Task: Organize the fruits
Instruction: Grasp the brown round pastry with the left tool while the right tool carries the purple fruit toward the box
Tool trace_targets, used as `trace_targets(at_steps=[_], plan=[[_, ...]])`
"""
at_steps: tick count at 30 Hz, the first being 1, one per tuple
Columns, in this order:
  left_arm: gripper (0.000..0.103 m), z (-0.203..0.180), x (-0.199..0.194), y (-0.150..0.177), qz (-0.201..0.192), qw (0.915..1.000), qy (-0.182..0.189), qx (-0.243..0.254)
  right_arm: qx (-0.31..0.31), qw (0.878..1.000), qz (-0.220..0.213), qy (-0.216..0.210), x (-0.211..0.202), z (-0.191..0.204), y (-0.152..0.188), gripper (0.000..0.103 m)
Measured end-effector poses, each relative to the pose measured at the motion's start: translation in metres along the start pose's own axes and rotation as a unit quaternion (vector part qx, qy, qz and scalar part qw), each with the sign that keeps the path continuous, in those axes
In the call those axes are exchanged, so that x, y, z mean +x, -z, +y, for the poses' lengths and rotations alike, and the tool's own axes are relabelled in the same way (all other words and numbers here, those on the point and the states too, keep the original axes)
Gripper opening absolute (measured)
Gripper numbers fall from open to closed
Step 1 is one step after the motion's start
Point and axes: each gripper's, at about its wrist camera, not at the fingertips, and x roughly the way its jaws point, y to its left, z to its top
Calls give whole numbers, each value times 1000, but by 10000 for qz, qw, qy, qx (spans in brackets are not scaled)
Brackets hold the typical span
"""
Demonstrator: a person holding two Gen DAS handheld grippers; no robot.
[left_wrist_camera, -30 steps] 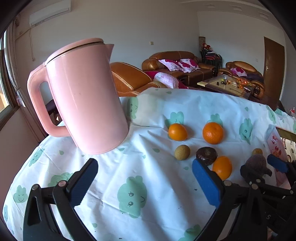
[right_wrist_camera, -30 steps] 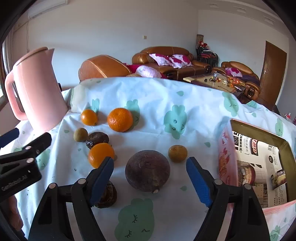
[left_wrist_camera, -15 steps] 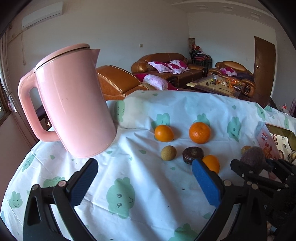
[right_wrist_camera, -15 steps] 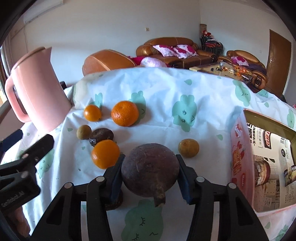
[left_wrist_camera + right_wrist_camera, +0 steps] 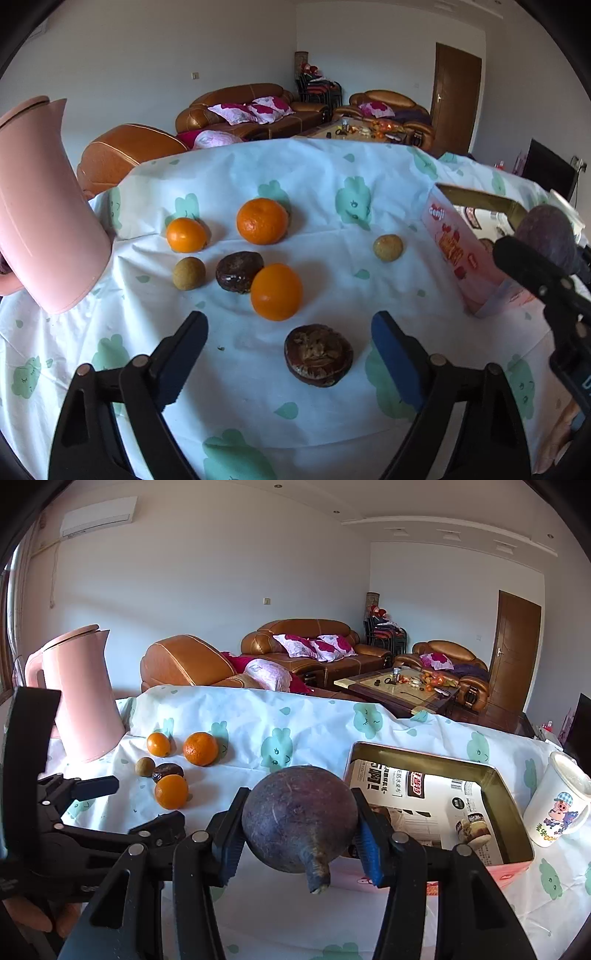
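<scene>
My right gripper [image 5: 299, 843] is shut on a big dark purple-brown round fruit [image 5: 299, 819], held above the table near the open pink box [image 5: 511, 812]. The fruit also shows in the left wrist view [image 5: 546, 236]. My left gripper [image 5: 290, 345] is open and empty, with a dark wrinkled fruit [image 5: 318, 354] lying between its fingertips. On the cloth lie three oranges [image 5: 262, 220] [image 5: 185, 234] [image 5: 276, 291], another dark fruit [image 5: 239, 271] and two small tan fruits [image 5: 189, 273] [image 5: 387, 248].
A pink kettle [image 5: 40, 221] stands at the left of the table. A white cartoon mug [image 5: 557, 805] stands right of the box. The table has a white cloth with green prints [image 5: 314, 177]. Sofas and a coffee table are behind.
My right gripper closed on the big dark fruit and lifted it toward the box. My left gripper moved right and forward, over the dark wrinkled fruit.
</scene>
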Motion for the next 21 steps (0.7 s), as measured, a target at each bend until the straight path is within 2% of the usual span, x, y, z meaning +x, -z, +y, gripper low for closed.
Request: trace_targets(at_steps=[1, 3, 5, 8, 10, 14, 18, 21], plan=[[84, -1, 7, 0, 121, 9999, -25, 51, 29, 10000, -3, -45, 0, -1, 0, 54], [68, -1, 18, 1, 415, 9991, 100, 30, 24, 10000, -47, -64, -2, 1, 0, 54], [66, 2, 24, 2, 597, 9978, 268, -65, -58, 9999, -105, -44, -6, 3, 1, 54], [63, 2, 24, 2, 594, 9977, 301, -106, -55, 9999, -85, -108, -6, 5, 4, 54], [46, 0, 21, 3, 551, 9977, 389, -21, -58, 9999, -39, -107, -4, 6, 6, 54], [46, -3, 16, 3, 423, 9987, 266, 61, -74, 9999, -36, -81, -3, 7, 8, 54], [45, 4, -1, 3, 10, 9999, 91, -51, -49, 9999, -150, -64, -7, 6, 7, 54], [45, 6, -14, 3, -339, 9992, -203, -114, 14, 9998, -184, -82, -9, 3, 7, 54]])
